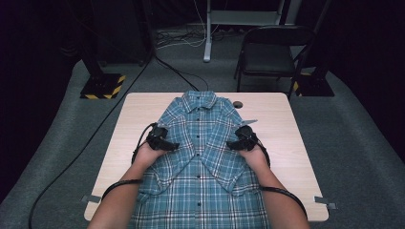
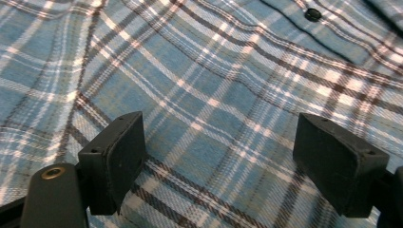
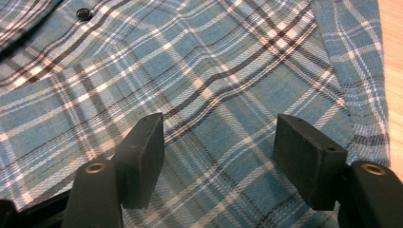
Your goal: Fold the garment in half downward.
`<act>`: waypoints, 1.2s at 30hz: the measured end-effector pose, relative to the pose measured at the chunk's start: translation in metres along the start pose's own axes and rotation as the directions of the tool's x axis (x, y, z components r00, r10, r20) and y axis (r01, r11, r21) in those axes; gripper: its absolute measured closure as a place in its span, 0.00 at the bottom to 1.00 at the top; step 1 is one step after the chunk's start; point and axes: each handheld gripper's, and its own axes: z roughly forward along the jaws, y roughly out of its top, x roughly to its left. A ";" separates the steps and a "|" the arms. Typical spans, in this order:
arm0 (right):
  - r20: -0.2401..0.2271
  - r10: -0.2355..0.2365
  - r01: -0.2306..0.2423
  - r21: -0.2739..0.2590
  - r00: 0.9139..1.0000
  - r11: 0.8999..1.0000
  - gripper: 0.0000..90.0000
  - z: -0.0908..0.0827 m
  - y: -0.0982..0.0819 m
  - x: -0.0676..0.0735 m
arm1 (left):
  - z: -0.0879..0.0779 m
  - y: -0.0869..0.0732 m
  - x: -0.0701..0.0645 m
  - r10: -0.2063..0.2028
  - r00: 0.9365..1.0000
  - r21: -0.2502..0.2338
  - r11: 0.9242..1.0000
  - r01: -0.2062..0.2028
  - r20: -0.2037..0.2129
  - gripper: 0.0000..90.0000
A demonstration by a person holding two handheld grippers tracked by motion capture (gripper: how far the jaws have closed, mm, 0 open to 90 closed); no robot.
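Note:
A blue plaid button-up shirt (image 1: 200,143) lies face up along the middle of the light wooden table (image 1: 138,114), collar at the far end, both sleeves folded in across the chest. My left gripper (image 1: 171,145) hovers over the shirt's left side, pointing inward. In the left gripper view the left gripper (image 2: 216,156) is open, with flat plaid cloth (image 2: 199,80) beneath and nothing between the pads. My right gripper (image 1: 231,144) is over the shirt's right side. Seen from its own camera, the right gripper (image 3: 218,156) is open above the cloth (image 3: 190,71), near the shirt's edge.
A small dark round object (image 1: 237,104) lies on the table beside the collar. Bare table strips (image 1: 291,143) run along both sides of the shirt. Beyond the table stand a black folding chair (image 1: 270,52), stand bases with hazard stripes (image 1: 102,86) and floor cables (image 1: 71,162).

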 end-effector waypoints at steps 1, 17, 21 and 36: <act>-0.009 0.006 -0.006 0.002 1.000 1.000 0.40 0.001 0.000 -0.001 | 0.000 0.000 0.001 -0.004 1.000 -0.001 1.000 0.004 -0.002 0.20; 0.024 -0.034 0.034 0.002 0.999 0.999 0.40 0.004 0.008 -0.006 | 0.001 -0.011 -0.005 -0.012 1.000 -0.050 0.999 0.011 -0.026 0.18; 0.033 -0.014 0.014 0.005 0.999 1.000 0.39 0.012 0.016 -0.012 | 0.001 -0.017 -0.004 -0.009 1.000 -0.089 0.996 0.007 -0.022 0.18; 0.046 -0.019 0.018 0.021 0.999 1.000 0.41 0.009 0.011 -0.017 | 0.001 -0.001 0.000 0.020 0.999 -0.005 1.000 -0.020 -0.039 0.18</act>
